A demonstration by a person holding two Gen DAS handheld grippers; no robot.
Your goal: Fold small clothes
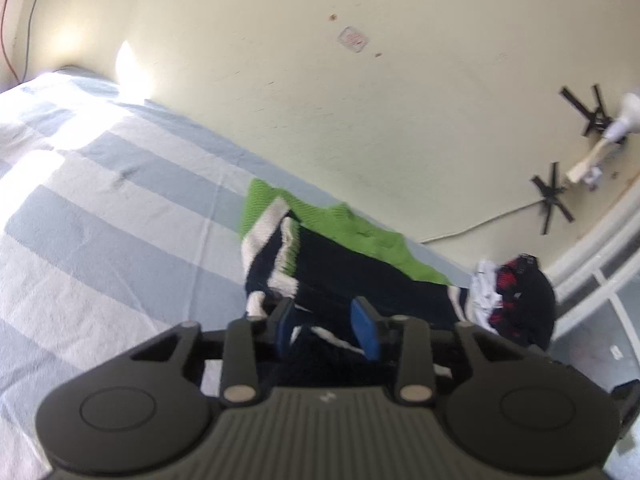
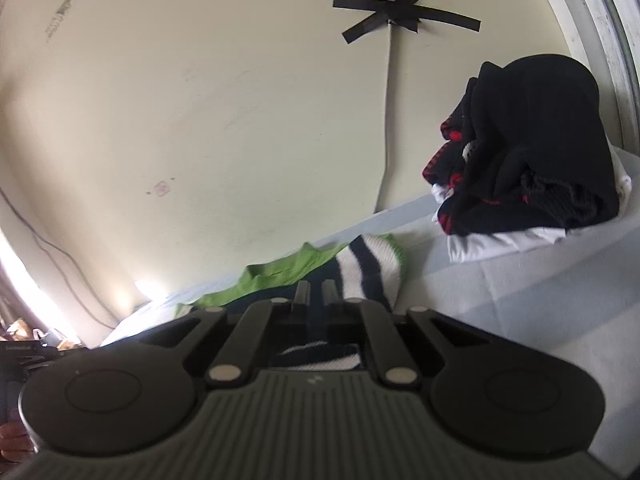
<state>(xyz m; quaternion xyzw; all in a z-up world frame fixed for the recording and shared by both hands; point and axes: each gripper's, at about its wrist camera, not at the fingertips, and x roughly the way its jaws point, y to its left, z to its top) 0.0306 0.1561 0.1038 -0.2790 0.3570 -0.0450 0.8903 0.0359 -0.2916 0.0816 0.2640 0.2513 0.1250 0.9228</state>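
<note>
Bed point(image 1: 104, 216) in blue-and-white striped sheet; green, navy and white garment point(image 1: 320, 256) at centre, dark clothes pile point(image 1: 520, 300) toward 3 o'clock.

Both wrist views sit low, close over the striped garment point(image 1: 320, 272), facing the wall point(image 2: 200, 120).

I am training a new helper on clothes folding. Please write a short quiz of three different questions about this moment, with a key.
1. True or false: the left gripper has its fingers spread apart.
2. Which lies under the striped garment? A) a green cloth B) a red towel C) a yellow pillow
3. Fill in: the pile of dark clothes sits on the ____, near the wall.

Key:
1. True; the blue pads stand apart above the garment.
2. A, the green cloth.
3. Bed.
</note>
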